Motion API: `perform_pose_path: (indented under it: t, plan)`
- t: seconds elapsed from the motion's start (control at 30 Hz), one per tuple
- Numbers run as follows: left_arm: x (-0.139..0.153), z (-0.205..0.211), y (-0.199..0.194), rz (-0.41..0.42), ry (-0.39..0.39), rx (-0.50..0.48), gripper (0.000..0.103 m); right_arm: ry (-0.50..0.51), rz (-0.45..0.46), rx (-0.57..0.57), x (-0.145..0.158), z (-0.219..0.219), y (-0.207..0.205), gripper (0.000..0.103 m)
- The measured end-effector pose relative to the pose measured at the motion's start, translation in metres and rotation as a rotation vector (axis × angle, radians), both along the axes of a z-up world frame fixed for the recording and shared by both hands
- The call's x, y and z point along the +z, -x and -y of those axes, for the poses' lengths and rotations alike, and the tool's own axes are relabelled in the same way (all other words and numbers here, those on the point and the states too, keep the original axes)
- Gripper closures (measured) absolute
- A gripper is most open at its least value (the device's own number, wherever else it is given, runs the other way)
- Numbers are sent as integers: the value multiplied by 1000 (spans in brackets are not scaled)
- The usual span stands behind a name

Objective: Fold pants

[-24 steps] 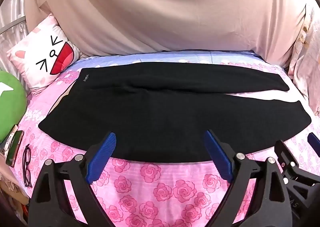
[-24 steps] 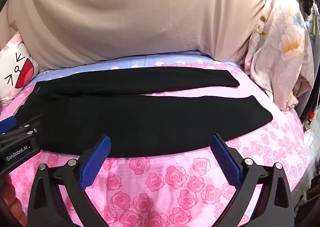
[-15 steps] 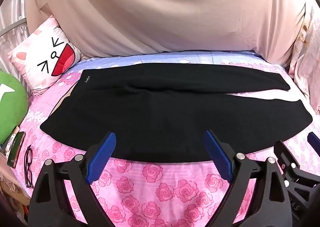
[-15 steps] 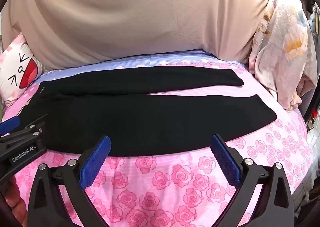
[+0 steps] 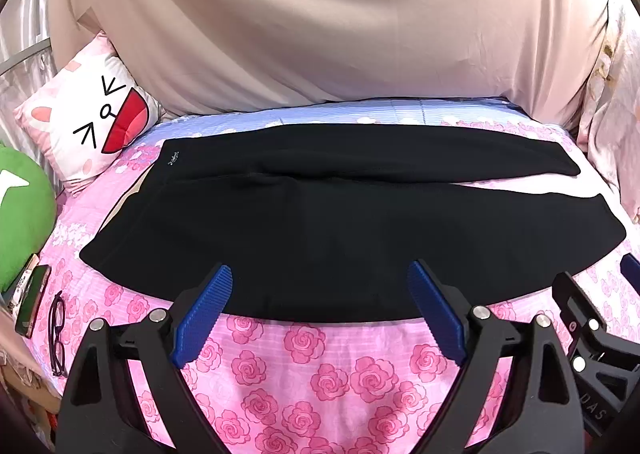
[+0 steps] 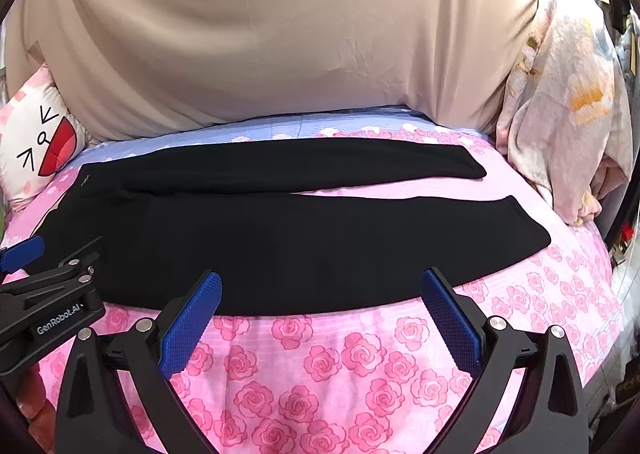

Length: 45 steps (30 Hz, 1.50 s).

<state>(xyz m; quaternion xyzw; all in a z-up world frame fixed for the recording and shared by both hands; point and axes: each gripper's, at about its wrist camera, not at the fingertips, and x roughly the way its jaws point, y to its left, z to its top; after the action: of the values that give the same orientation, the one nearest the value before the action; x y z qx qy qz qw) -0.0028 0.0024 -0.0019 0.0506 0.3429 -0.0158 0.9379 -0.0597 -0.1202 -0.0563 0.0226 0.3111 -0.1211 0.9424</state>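
Observation:
Black pants (image 5: 340, 230) lie spread flat on the pink rose bedsheet (image 5: 328, 374), waistband to the left, both legs running right with a narrow gap between them. They also show in the right wrist view (image 6: 288, 238). My left gripper (image 5: 320, 318) is open and empty, hovering over the near edge of the pants' middle. My right gripper (image 6: 320, 322) is open and empty, hovering over the near edge of the front leg. Each gripper shows at the edge of the other's view.
A cat-face pillow (image 5: 88, 126) and a green plush (image 5: 20, 214) sit at the left. Glasses (image 5: 58, 334) and a phone (image 5: 34, 302) lie at the bed's left edge. A beige sheet (image 5: 320, 22) hangs behind. A floral blanket (image 6: 560, 114) is piled at the right.
Both grippers have drawn back and risen slightly, so the pants sit a little farther off in both views. Both stay open and the pants have not moved.

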Motion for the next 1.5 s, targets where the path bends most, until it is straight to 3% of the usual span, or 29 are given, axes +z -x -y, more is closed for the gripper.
perform_pose_path:
  t: [1.5]
  plan:
    - [-1, 2, 1, -7, -14, 2, 15, -14, -18, 17, -8, 2, -2, 5]
